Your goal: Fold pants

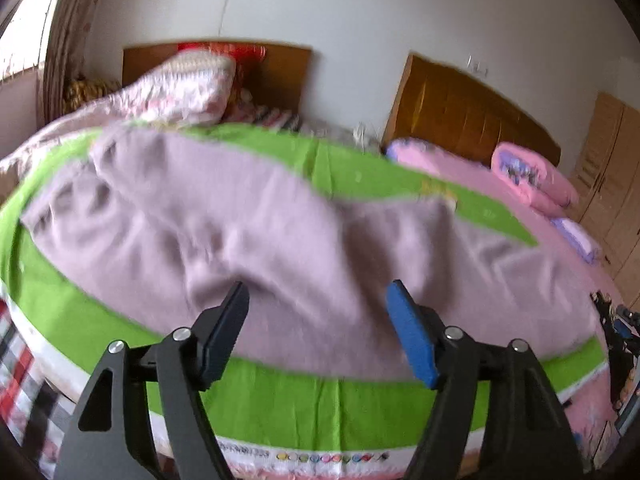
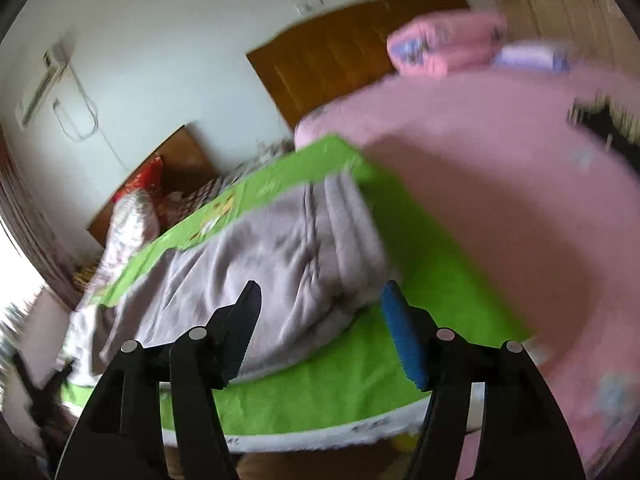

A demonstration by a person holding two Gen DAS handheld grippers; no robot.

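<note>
- While both my tools tilt downward over the bed, my left gripper [image 1: 318, 300] hangs above the near edge of the pants [image 1: 248, 224], jaws spread apart with nothing between them; the black pad sits to the left and the blue pad to the right in its view.
- My right gripper [image 2: 320, 300] is posed the same way, angled down, jaws released and empty, the pads clear of the cloth below.
- The pants are pale mauve-grey and lie flat along a green mat [image 1: 304, 408], stretched across the left wrist view from upper left to lower right, wrinkled at the far left end.
- In the right wrist view the pants [image 2: 256, 272] run away from me up the green mat [image 2: 328, 396], and their near end, bunched in soft folds, lies just under and between my open jaws.
- The green mat rests on a pink bedspread [image 2: 500, 208], which fills the right side of that view.
- Beyond it, brown wooden headboards [image 1: 468, 116] stand against a white wall, and a folded pink quilt [image 1: 532, 176] lies on the bed near one of them.
- Both views are blurred, so fine detail of the fabric edges cannot be made out.
</note>
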